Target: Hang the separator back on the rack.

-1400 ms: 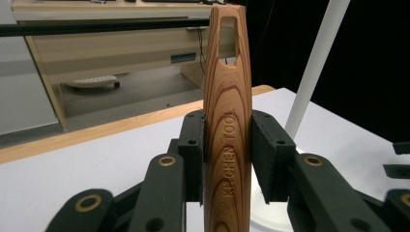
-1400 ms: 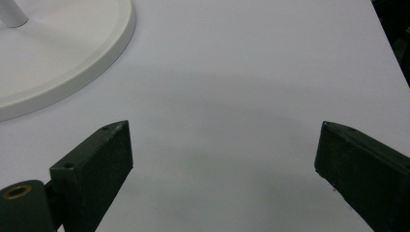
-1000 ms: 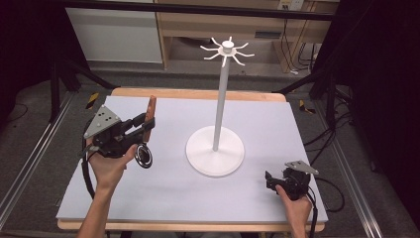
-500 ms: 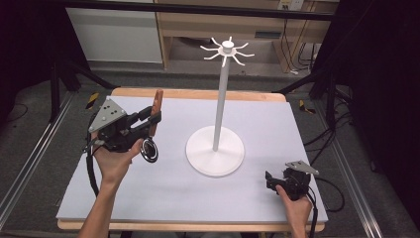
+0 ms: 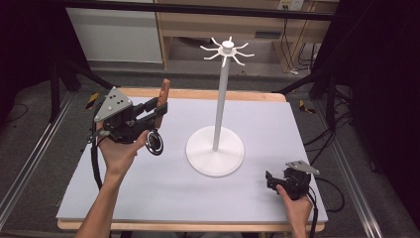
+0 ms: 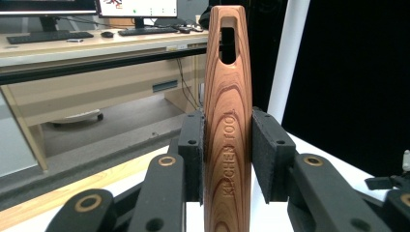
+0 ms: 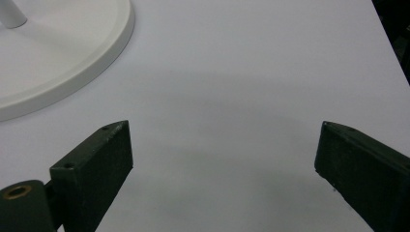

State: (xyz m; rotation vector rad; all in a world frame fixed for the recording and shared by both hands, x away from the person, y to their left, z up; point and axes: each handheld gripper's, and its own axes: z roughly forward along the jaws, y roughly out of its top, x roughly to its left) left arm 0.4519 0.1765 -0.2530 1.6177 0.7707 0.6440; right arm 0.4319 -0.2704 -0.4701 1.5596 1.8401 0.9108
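Note:
My left gripper [image 5: 157, 110] is shut on the wooden handle [image 6: 227, 125] of a kitchen tool, lifted over the left side of the table. The handle [image 5: 164, 96] points up and has a hanging slot near its tip. The tool's black round head [image 5: 155, 143] hangs below the jaws. A white stand [image 5: 221, 99] with a ring of hooks [image 5: 227, 49] on top rises from a round base [image 5: 215, 157] at the table's middle, to the right of the tool. My right gripper [image 5: 270, 179] rests open near the front right corner, with nothing between its jaws [image 7: 222, 145].
The grey mat [image 5: 148, 188] covers the wooden table. The stand's base edge [image 7: 72, 63] lies ahead and to the left of the right jaws. Desks and cables stand beyond the far edge. A cable [image 5: 95, 163] trails from the left gripper.
The left hand has lifted the tool higher and carried it a little toward the stand. The right hand has stayed in place.

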